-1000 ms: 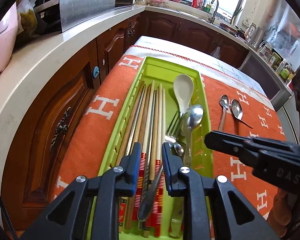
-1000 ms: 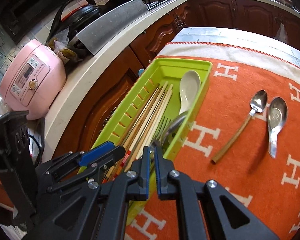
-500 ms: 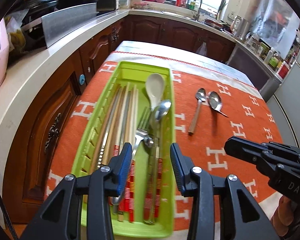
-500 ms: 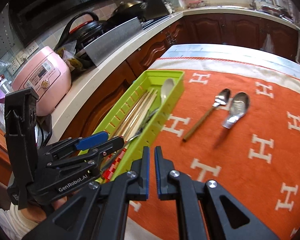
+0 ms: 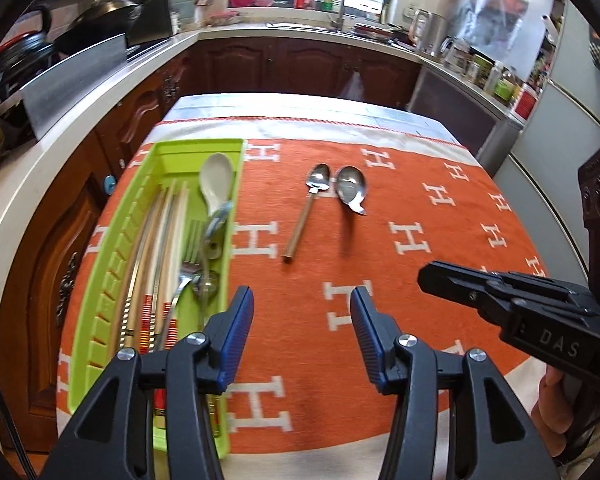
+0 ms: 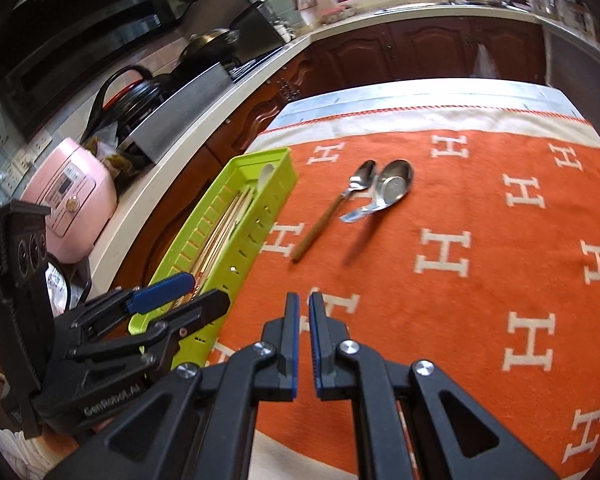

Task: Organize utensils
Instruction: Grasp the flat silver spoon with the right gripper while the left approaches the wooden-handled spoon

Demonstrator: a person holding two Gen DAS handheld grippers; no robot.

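Left hand-held gripper [image 5: 302, 330] now off green tray [image 5: 100, 304], jaws opening, empty

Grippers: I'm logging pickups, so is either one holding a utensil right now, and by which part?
Nothing is held. The left gripper is opening with only cloth showing between its fingers; the right gripper is shut on nothing.

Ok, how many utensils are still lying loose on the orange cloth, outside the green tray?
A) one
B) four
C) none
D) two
D: a wooden-handled spoon and a short steel spoon lie side by side on the orange cloth, right of the green tray.
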